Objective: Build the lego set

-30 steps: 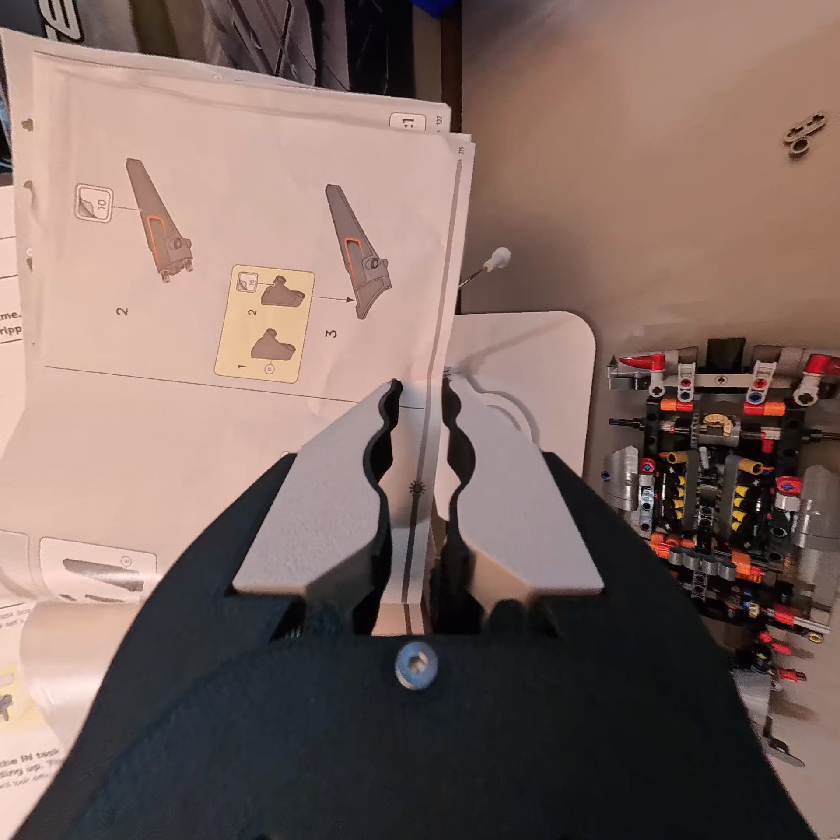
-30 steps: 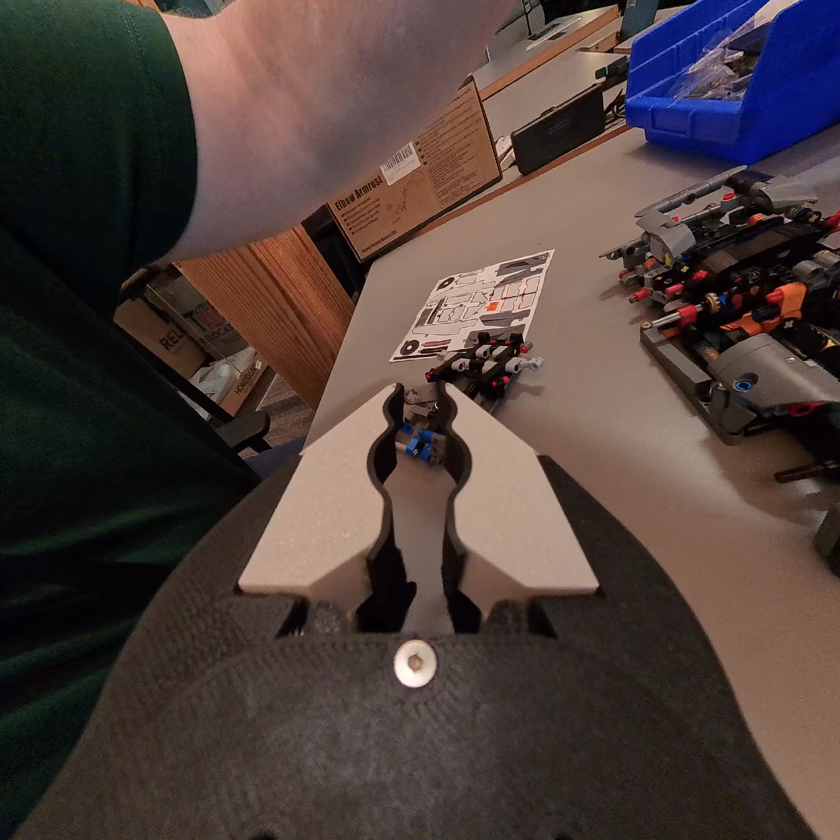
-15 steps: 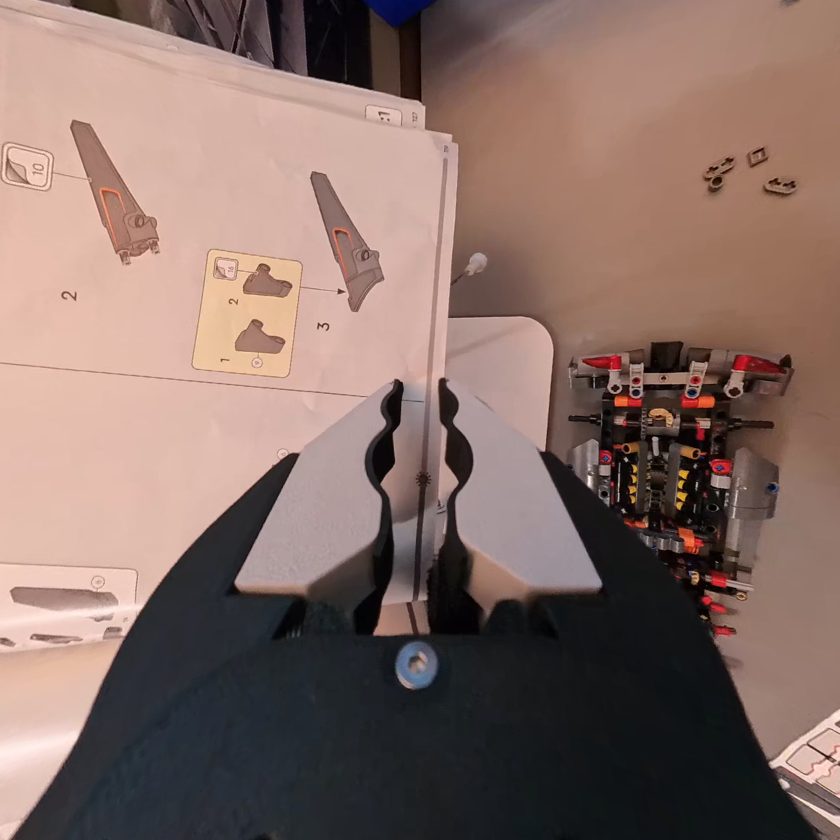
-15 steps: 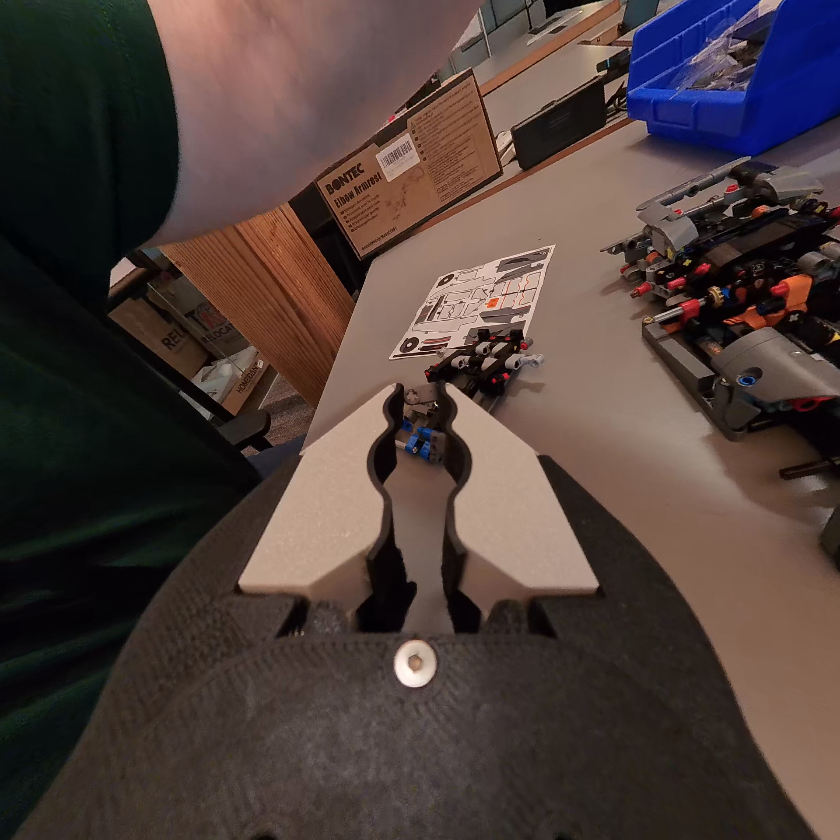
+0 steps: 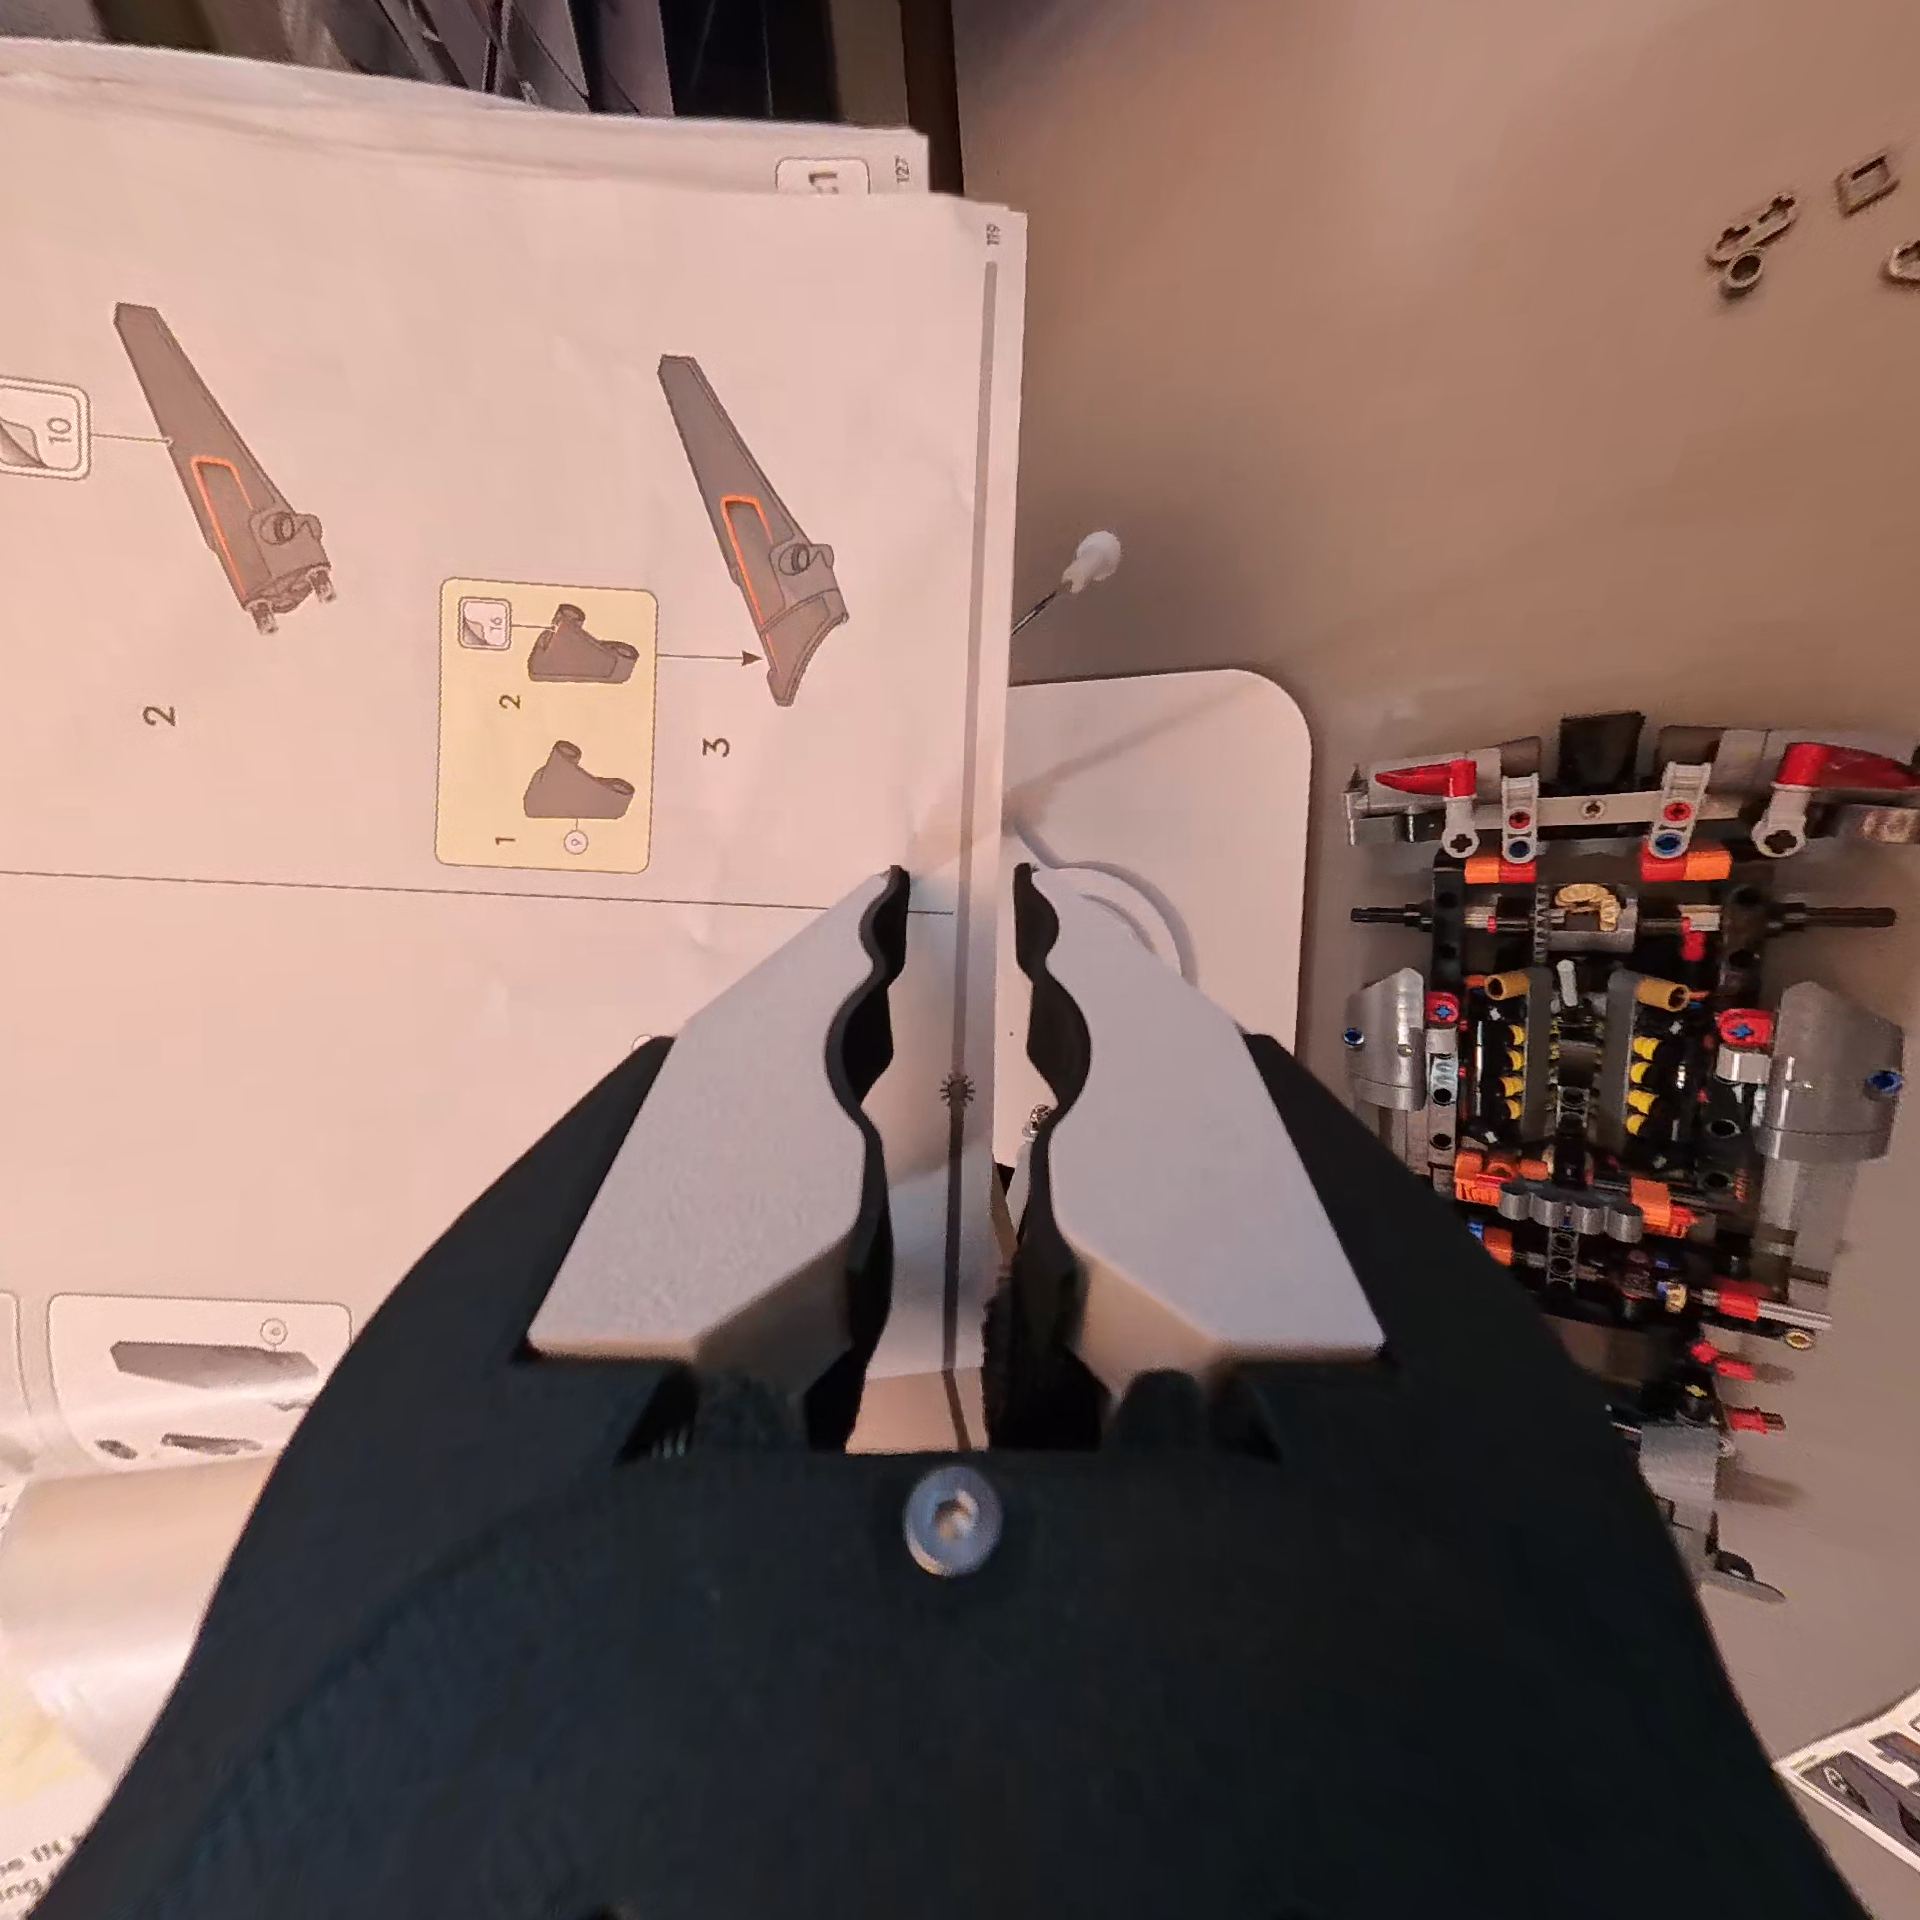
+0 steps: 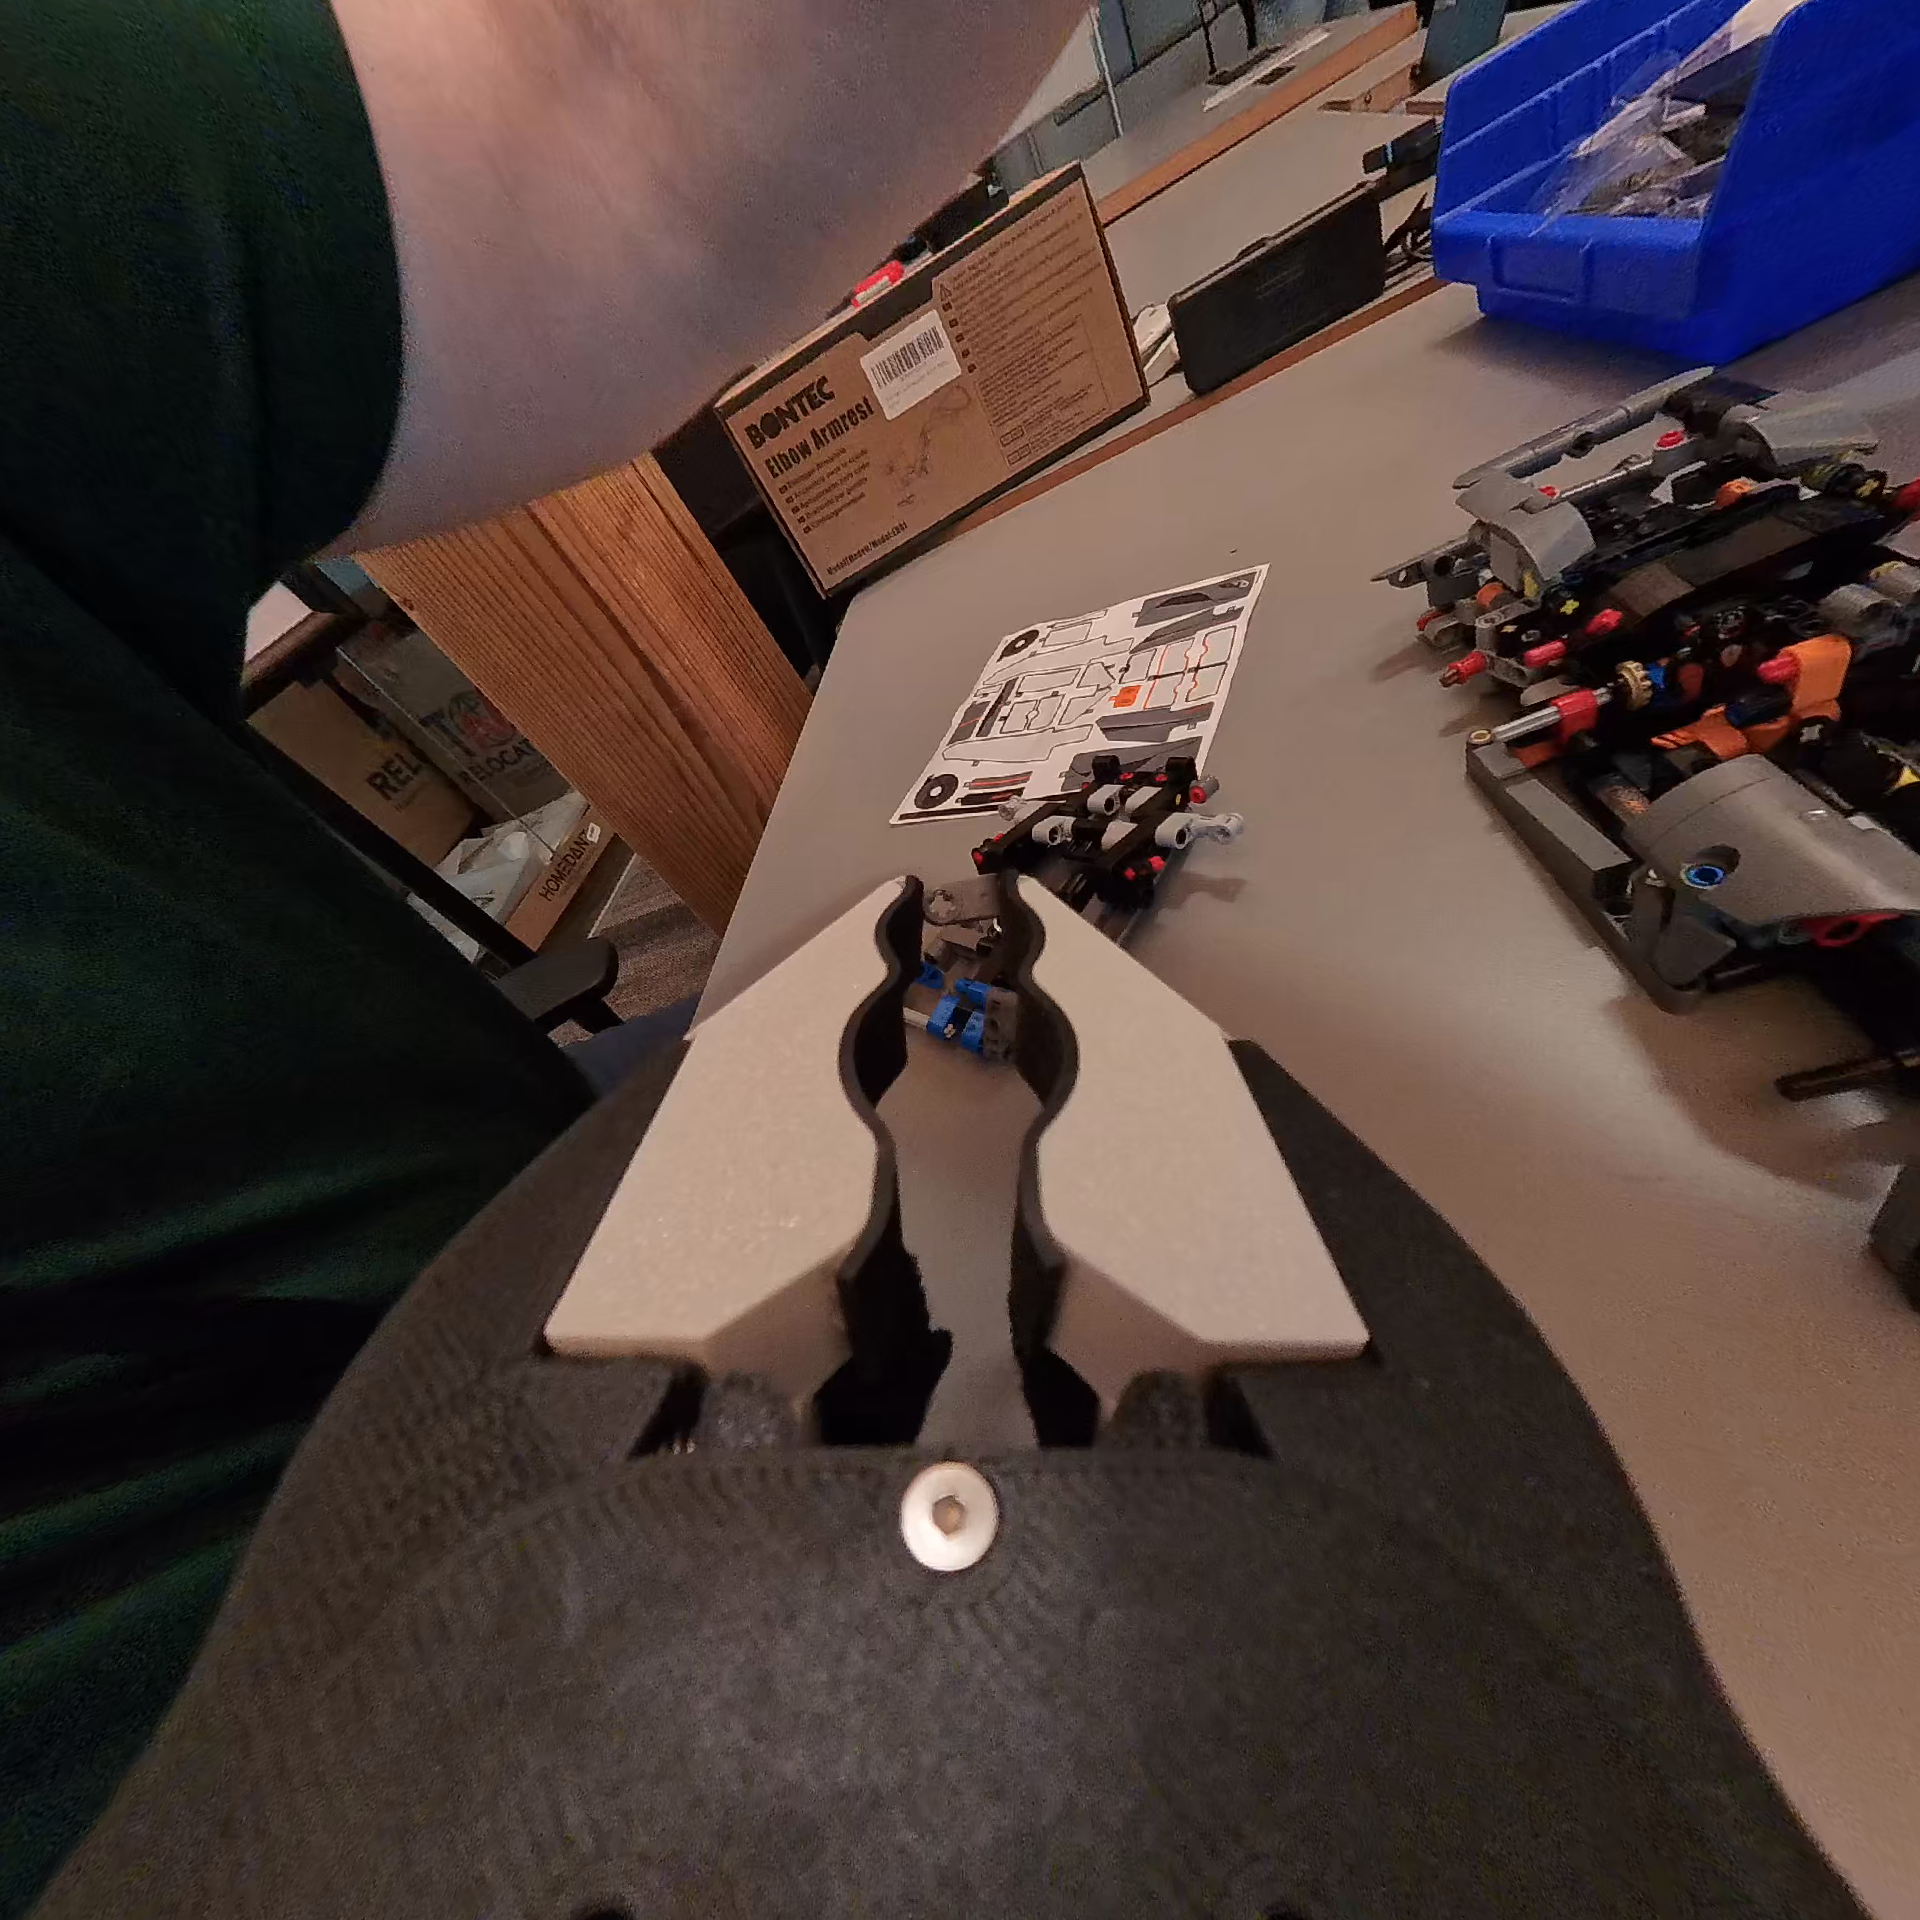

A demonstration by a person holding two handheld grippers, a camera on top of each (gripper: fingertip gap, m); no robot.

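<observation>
In the left wrist view my left gripper (image 5: 958, 883) hovers over the right edge of the open instruction booklet (image 5: 468, 416). Its jaws stand a little apart with nothing between them. The part-built Lego car chassis (image 5: 1621, 1039) lies to its right. In the right wrist view my right gripper (image 6: 961, 891) sits low over the grey table, jaws a little apart and empty. Just past its tips lie small blue and grey pieces (image 6: 966, 1023) and a black sub-assembly (image 6: 1101, 821) with grey and red pins. The chassis also shows in the right wrist view (image 6: 1704, 748), at the right.
A white tray (image 5: 1164, 790) lies partly under the booklet, a white-tipped pin (image 5: 1096, 556) beside it. Loose grey parts (image 5: 1756, 239) lie far right. A sticker sheet (image 6: 1101, 686) lies behind the sub-assembly. A blue bin (image 6: 1683, 208), cardboard box (image 6: 935, 416) and a person's arm (image 6: 623, 208) stand around. The tips of one gripper are about 30 cm away from the tips of the other. From my left tips it is roughly 9 cm to the white-tipped pin (image 5: 1096, 556); from my right, 30 cm.
My left gripper drifted a little over the booklet's edge, away from the page and back closer. The right gripper barely moved. Both jaws kept the same small gap.
</observation>
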